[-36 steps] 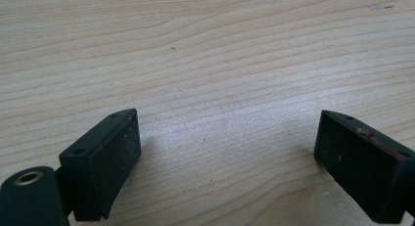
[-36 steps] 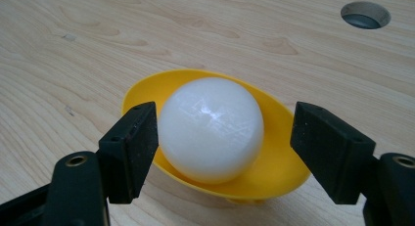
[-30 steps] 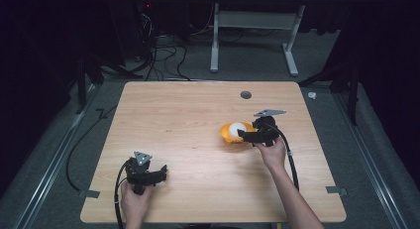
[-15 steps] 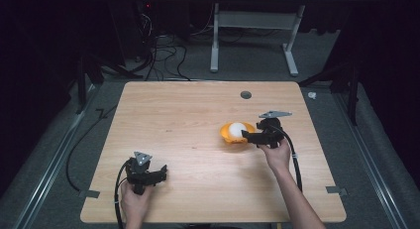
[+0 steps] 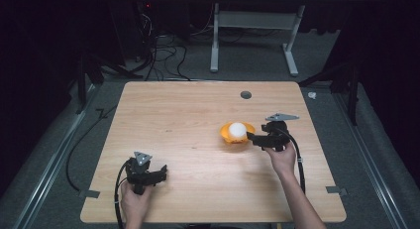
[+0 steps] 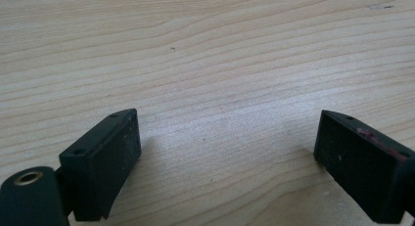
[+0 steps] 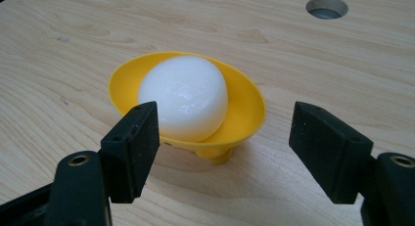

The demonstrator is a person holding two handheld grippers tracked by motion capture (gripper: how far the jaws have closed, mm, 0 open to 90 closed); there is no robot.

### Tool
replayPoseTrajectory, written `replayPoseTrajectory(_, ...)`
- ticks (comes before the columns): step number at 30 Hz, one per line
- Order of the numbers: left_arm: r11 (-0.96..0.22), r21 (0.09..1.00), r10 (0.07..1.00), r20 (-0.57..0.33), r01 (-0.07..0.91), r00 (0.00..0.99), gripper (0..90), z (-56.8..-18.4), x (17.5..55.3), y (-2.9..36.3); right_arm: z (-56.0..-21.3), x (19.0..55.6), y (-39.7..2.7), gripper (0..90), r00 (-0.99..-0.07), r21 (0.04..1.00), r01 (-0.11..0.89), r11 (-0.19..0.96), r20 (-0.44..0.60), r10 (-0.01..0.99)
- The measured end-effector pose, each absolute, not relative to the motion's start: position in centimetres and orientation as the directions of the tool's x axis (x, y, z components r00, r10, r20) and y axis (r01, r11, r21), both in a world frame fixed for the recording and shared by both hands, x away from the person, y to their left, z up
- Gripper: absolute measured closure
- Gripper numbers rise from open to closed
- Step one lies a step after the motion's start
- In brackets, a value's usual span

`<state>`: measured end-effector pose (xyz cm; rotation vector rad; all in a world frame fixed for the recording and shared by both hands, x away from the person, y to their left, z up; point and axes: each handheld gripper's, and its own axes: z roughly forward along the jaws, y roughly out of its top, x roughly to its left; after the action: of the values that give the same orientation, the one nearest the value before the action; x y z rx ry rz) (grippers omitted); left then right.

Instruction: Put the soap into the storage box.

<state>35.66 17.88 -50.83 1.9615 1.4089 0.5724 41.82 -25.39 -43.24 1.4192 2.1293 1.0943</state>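
Right gripper (image 7: pixel 225 152) jaws spread wide, low over table (image 5: pixel 188 120). Yellow cup (image 7: pixel 244 106) holding white egg (image 7: pixel 183 96) sits just ahead of the fingertips (image 7: pixel 139 138), nearer the left jaw, not touched. Left gripper (image 6: pixel 227 157) agape over bare wood, well apart. Versus 1.0 s ago: right gripper has pulled back from cup; left unchanged.

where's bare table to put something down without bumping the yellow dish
Most of the table is bare: the whole far-left stretch, the middle between the left gripper and the yellow dish, and the near right corner. It is crowded just where the right gripper meets the dish holding the white egg-shaped object.
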Motion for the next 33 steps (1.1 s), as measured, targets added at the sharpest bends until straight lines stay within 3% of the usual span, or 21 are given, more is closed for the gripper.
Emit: replayPoseTrajectory(33, -0.214, 0.719, 0.944, -0.021, 0.662, 0.328, 10.4, -50.8, 35.7, 17.9, -42.1, 39.4, -27.4, 28.4, -0.418, 0.796, 0.583, 0.163, 0.121, 0.9)
